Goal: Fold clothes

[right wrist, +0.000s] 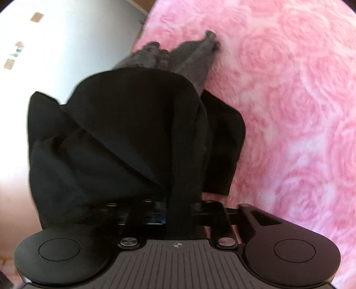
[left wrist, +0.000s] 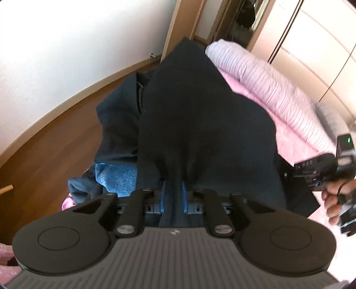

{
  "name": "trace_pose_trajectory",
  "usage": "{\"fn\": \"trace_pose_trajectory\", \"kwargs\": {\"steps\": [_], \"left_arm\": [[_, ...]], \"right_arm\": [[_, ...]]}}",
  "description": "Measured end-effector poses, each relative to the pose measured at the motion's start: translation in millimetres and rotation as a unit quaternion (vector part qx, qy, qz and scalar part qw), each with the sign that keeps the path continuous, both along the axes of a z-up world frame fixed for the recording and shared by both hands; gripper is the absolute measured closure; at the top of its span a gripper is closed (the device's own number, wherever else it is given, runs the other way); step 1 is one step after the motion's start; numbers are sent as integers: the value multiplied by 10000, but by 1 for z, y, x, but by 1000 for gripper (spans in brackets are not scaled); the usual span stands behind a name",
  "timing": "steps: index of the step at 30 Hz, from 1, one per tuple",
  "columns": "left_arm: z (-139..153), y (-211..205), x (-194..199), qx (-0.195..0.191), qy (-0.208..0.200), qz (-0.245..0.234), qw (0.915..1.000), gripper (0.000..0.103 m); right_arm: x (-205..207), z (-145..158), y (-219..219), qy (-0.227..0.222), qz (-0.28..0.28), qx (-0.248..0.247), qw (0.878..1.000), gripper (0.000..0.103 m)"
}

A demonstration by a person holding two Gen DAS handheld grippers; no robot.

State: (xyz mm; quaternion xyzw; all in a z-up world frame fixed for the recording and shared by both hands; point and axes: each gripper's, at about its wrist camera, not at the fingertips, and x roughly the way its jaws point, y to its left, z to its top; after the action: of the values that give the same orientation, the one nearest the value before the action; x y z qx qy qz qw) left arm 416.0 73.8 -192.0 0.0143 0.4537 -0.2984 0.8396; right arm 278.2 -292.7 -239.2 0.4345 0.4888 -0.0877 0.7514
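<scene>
With the left gripper [left wrist: 173, 195] and right gripper [right wrist: 178, 211] each pinching the dark garment [left wrist: 200, 115] that drapes ahead of them over the pink blanket [right wrist: 289, 111], a thin bunched hold could slip, spoiling the fold.

Setting: home bedroom. Evidence: fluffy pink rose-patterned blanket [right wrist: 289, 100] over bed; ribbed lilac rolled duvet [left wrist: 267, 89] at right; brown wood plank floor [left wrist: 55, 144], white wall [left wrist: 66, 44], far doorway [left wrist: 200, 20].
</scene>
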Motion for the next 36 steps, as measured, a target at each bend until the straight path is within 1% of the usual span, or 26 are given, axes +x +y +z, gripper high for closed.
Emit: {"fn": "trace_pose_trajectory", "kwargs": {"steps": [1, 2, 3, 5, 7, 8, 9, 11, 14, 15, 16, 17, 18, 20, 22, 23, 26, 28, 30, 32, 34, 36], "left_arm": [[3, 4, 0, -3, -19, 18, 10000, 86], [6, 7, 1, 13, -67, 48, 10000, 82], [7, 10, 2, -4, -84, 102, 9999, 75], [10, 13, 8, -58, -64, 214, 9997, 64], [11, 7, 14, -31, -141, 165, 9998, 62], [9, 3, 17, 21, -139, 103, 9998, 58], [6, -1, 20, 100, -125, 64, 9999, 55], [-6, -11, 29, 330, -56, 82, 9994, 55], [-14, -25, 35, 307, 190, 57, 9993, 58], [-15, -30, 34, 336, 216, 15, 9992, 62], [-14, -35, 31, 420, 195, -38, 9989, 71], [-12, -39, 29, 494, 164, -60, 9986, 90], [-7, -40, 25, 520, 90, -53, 9986, 98], [9, -41, 11, 465, -164, -92, 9987, 99], [35, -42, -7, 355, -509, -137, 9980, 100], [51, -42, -16, 230, -666, -160, 9974, 100], [95, -44, -40, -318, -996, -273, 9941, 101], [124, -56, -59, -598, -1254, -475, 9892, 101], [147, -74, -82, -784, -1455, -725, 9836, 101], [163, -99, -112, -1027, -1558, -1008, 9772, 101], [177, -125, -144, -1217, -1632, -1307, 9703, 101], [186, -150, -181, -1393, -1660, -1585, 9633, 101]], "right_arm": [[-3, 4, 1, -75, 99, -139, 9998, 97], [-5, 9, 2, -153, 181, -256, 9994, 98], [-8, 13, 2, -231, 258, -364, 9987, 98], [-14, 23, 3, -387, 412, -579, 9967, 98], [-22, 31, -1, -523, 427, -641, 9957, 99], [-25, 34, -4, -590, 433, -684, 9950, 99], [-27, 39, -5, -636, 451, -716, 9944, 99], [-31, 49, -7, -713, 494, -771, 9932, 99], [-32, 61, -9, -827, 545, -870, 9913, 99], [-32, 63, -8, -836, 569, -895, 9908, 99], [-30, 64, -8, -836, 597, -917, 9905, 99], [-29, 64, -8, -840, 621, -929, 9902, 99], [-29, 65, -8, -845, 643, -939, 9899, 99], [-28, 68, -11, -888, 662, -972, 9891, 99], [-30, 78, -15, -994, 708, -1077, 9867, 99], [-34, 87, -17, -1062, 761, -1176, 9844, 99], [-45, 117, -23, -1281, 915, -1482, 9763, 99], [-57, 142, -33, -1479, 963, -1643, 9705, 100], [-73, 169, -48, -1659, 998, -1873, 9630, 100], [-90, 194, -62, -1794, 1078, -2174, 9534, 100], [-107, 213, -73, -1868, 1107, -2429, 9454, 100], [-132, 229, -87, -1932, 1121, -2638, 9384, 100]]}}
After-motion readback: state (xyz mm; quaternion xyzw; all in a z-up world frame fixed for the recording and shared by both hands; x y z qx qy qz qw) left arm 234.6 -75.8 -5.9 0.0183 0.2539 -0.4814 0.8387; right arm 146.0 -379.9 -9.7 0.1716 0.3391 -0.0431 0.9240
